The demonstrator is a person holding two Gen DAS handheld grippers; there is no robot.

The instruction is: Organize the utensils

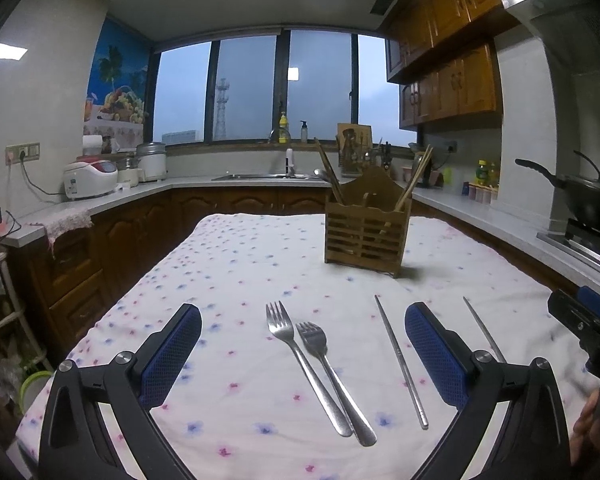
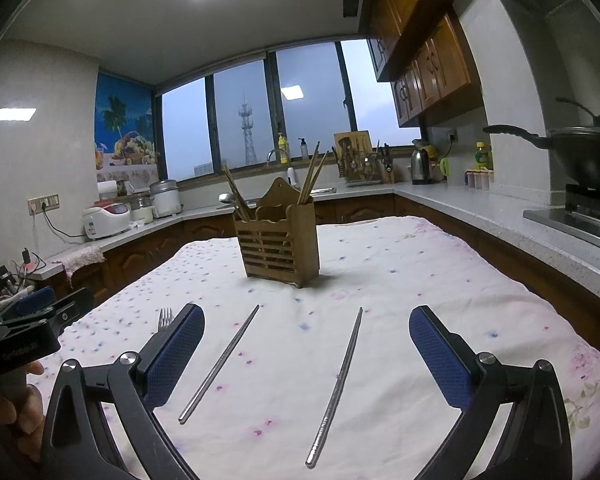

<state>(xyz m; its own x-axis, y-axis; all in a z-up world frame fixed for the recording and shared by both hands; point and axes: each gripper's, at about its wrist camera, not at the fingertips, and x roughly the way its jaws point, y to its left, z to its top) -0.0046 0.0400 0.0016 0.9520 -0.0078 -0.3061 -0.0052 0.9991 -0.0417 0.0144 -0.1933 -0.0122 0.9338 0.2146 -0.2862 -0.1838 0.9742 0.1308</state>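
task barely begun: two forks (image 1: 316, 372), two metal chopsticks (image 2: 340, 384) loose on tablecloth (image 2: 420, 280); wooden utensil holder (image 1: 366, 236) holds only wooden chopsticks; left gripper (image 1: 304, 360), right gripper (image 2: 306, 360) both spread apart, empty

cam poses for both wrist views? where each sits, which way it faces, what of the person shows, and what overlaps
Left wrist: on the left gripper, low over the table, facing the windows; two forks lie between its open jaws; the right gripper and fingers show at the right edge.
Right wrist: on the right gripper, same heading; two metal chopsticks lie between its open jaws; the left gripper and a hand show at the left edge.
Shared: wooden utensil holder, chopsticks, tablecloth, a fork, windows, wok.
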